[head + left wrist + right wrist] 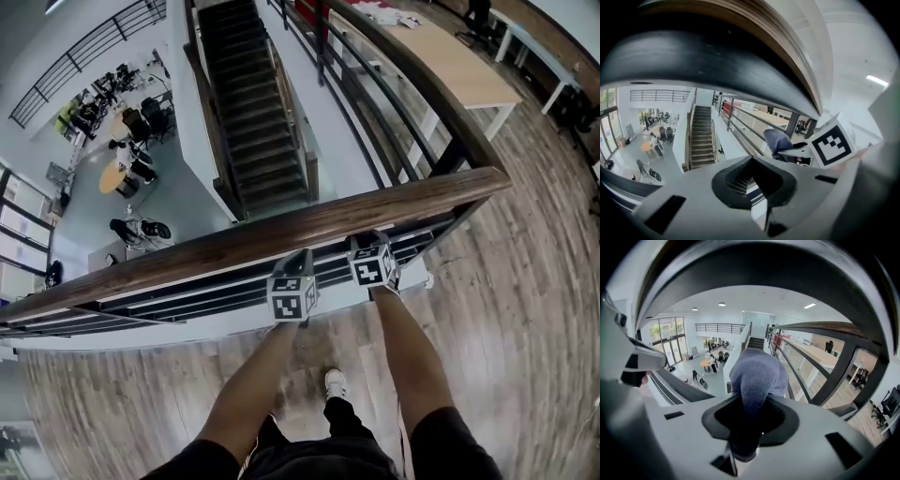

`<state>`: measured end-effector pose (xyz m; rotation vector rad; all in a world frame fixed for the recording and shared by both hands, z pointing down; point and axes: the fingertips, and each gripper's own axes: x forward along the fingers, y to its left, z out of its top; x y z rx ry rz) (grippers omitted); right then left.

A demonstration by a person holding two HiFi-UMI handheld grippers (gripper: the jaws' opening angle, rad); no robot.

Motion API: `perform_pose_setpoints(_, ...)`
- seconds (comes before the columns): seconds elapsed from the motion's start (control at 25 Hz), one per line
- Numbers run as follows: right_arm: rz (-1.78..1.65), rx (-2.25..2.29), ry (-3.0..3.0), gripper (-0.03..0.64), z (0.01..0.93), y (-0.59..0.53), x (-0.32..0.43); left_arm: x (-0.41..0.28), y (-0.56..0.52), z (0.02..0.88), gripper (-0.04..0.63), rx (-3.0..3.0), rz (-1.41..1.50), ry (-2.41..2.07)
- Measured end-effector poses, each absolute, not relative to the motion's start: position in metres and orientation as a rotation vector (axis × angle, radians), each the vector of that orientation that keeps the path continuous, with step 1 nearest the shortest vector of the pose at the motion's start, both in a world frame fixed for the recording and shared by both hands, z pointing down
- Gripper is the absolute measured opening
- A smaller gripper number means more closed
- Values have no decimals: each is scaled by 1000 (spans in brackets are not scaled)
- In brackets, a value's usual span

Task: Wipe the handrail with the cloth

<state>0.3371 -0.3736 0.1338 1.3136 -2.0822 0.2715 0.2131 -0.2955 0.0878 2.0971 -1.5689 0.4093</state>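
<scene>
Viewed from above, a person's legs (412,366) were seen at 6 o'clock on the wooden floor (525,309). The right gripper (749,430) was clamped on the blue cloth (757,376), which was held just below the handrail (281,234). The left gripper (758,187), beside it at 8 o'clock, was closed on nothing. Beyond the rail, at 12 o'clock, a staircase (253,122) was seen above a lower hall (178,187).

We crowd the handrail (281,232)
Our head view looks steeply down over it; both gripper views sit close beneath, facing the shared staircase (248,122).
</scene>
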Motion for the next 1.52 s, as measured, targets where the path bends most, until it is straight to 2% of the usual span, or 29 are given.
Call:
perform_pose_setpoints(0.64,280,1465,-2046,94,131,-411,475,318,-310,104,2,2170,469,-1438)
perform_pose_setpoints(1.24,293,1588,-1906,94,126,-446,577,328,-314,111,3,2210,492,-1413)
perform_pose_setpoints(1.52,364,1660,-1779,93,134,-433,624,322,-281,112,2,2223,447,-1412)
